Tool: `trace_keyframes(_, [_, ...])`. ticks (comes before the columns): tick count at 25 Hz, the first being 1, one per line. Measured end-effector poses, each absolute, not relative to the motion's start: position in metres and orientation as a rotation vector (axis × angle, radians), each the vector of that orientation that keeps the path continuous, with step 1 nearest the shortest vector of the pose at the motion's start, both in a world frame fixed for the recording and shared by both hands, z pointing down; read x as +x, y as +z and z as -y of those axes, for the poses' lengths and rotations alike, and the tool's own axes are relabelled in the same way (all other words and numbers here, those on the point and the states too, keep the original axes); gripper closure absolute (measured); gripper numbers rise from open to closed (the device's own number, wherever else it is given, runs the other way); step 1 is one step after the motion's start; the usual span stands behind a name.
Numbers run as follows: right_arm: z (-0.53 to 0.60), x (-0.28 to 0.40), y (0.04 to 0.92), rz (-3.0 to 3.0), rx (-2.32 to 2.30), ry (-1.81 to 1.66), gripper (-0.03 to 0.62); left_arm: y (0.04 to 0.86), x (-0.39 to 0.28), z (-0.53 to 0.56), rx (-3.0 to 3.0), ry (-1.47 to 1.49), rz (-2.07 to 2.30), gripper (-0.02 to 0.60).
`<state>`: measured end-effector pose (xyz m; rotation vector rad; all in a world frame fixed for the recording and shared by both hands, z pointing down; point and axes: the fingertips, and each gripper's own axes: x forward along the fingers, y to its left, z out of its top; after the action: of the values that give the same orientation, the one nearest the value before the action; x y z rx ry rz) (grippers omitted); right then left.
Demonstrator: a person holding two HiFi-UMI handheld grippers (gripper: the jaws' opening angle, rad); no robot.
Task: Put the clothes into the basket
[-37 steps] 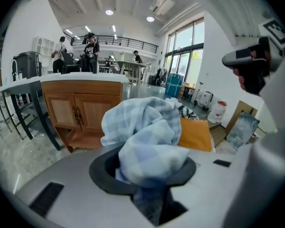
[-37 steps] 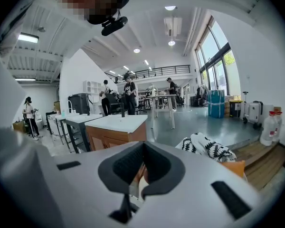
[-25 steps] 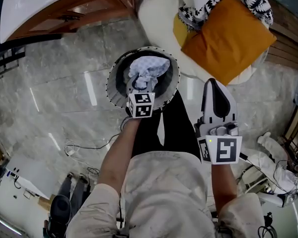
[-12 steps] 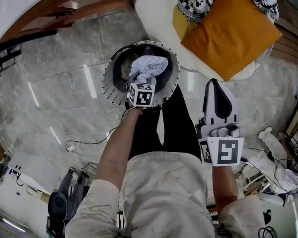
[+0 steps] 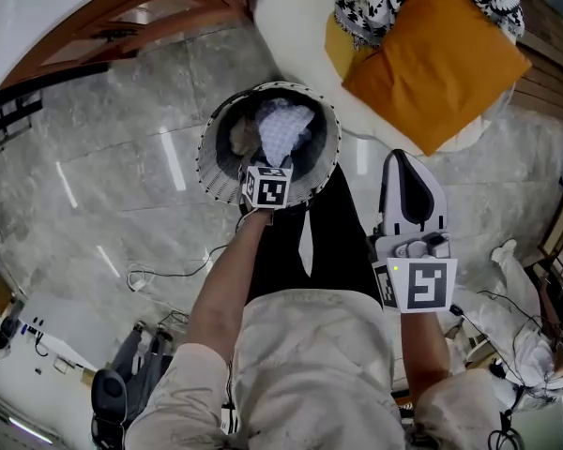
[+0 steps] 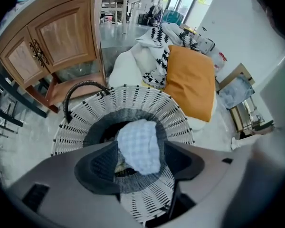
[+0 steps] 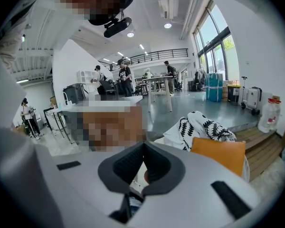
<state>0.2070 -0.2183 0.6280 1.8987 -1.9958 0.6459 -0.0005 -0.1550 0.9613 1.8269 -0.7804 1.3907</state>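
Note:
A white woven basket (image 5: 209, 153) with a dark inside stands on the marble floor, just ahead of the person's legs. A pale blue-white cloth (image 5: 283, 125) lies in it. My left gripper (image 5: 267, 164) points steeply down over the basket's near rim. In the left gripper view its jaws are opening around the cloth (image 6: 138, 144), which hangs between the spread pads above the basket (image 6: 147, 103) without being pinched. My right gripper (image 5: 405, 162) hovers to the right of the basket, shut and empty; its tips meet in the right gripper view (image 7: 142, 146).
An orange cushion (image 5: 432, 64), a black-and-white patterned fabric (image 5: 375, 12) and a white beanbag (image 5: 296, 26) lie beyond the basket. A wooden cabinet (image 5: 159, 7) stands at the upper left. Cables (image 5: 159, 275) trail on the floor at the left.
My left gripper has sunk toward the basket and its jaws have spread. The cloth now sits lower, inside the basket. The right gripper has hardly moved.

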Motion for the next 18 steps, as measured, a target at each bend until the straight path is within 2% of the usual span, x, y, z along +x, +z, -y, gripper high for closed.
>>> trace_keyframes(9, [0.215, 0.190, 0.611, 2.024, 1.900, 0.612, 0.606, 0.941, -0.022, 0.151, 1.839, 1.353, 0.830, 0.287])
trace_keyframes(18, [0.205, 0.178, 0.566, 2.052, 1.933, 0.504, 0.606, 0.881, -0.027, 0.156, 1.971, 1.222, 0.888, 0.287])
